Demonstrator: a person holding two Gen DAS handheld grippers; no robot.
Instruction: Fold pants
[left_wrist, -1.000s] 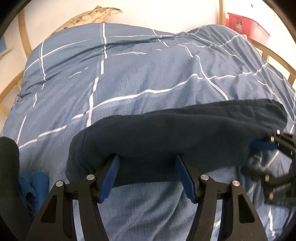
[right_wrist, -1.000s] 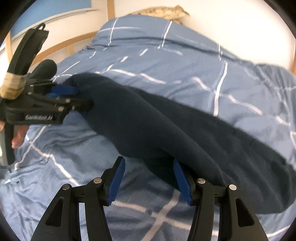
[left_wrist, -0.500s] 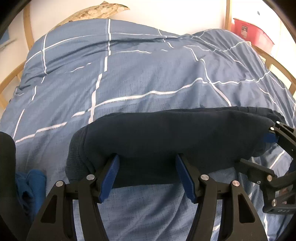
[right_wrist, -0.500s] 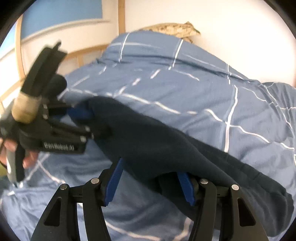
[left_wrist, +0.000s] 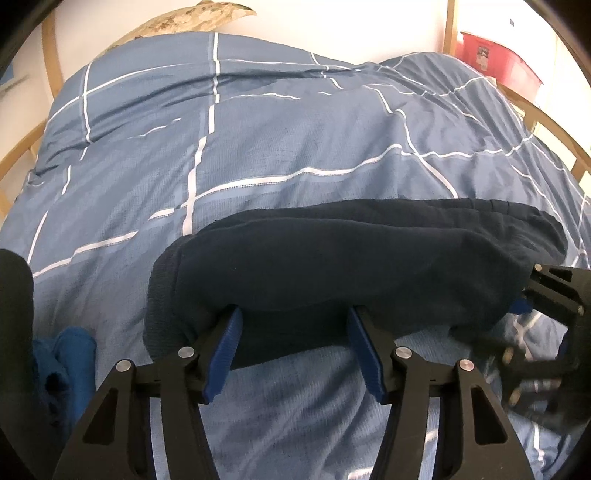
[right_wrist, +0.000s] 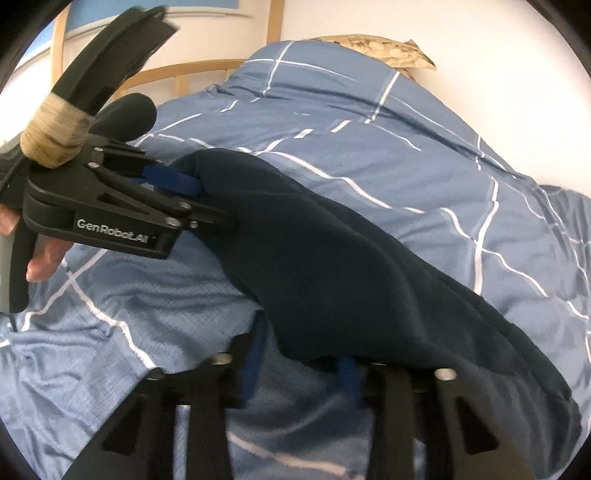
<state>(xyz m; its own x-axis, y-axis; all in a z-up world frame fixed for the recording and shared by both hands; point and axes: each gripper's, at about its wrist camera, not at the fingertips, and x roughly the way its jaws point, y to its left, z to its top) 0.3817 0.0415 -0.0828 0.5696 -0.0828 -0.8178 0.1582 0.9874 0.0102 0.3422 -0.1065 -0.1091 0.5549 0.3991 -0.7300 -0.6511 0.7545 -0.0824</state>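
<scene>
The dark navy pants (left_wrist: 351, 266) lie folded as a long band across the blue checked duvet (left_wrist: 258, 140). My left gripper (left_wrist: 293, 332) is at the band's near edge; its jaws stand wide with the cloth draped over the tips (right_wrist: 177, 182), so a grip cannot be confirmed. My right gripper (right_wrist: 299, 365) is at the other end of the pants (right_wrist: 332, 266), its jaws narrower, with cloth lying over the blue pads (right_wrist: 347, 373). It shows at the right edge of the left wrist view (left_wrist: 546, 295).
A blue cloth (left_wrist: 62, 365) lies at the duvet's near left beside a dark shape. A wooden bed frame (left_wrist: 546, 122) rings the bed. A red box (left_wrist: 498, 62) stands at the back right. A patterned pillow (left_wrist: 184, 22) rests against the white wall.
The pants' end has been carried over, so the garment now lies doubled as a shorter band. My right gripper has moved in toward the left one and its jaws have narrowed.
</scene>
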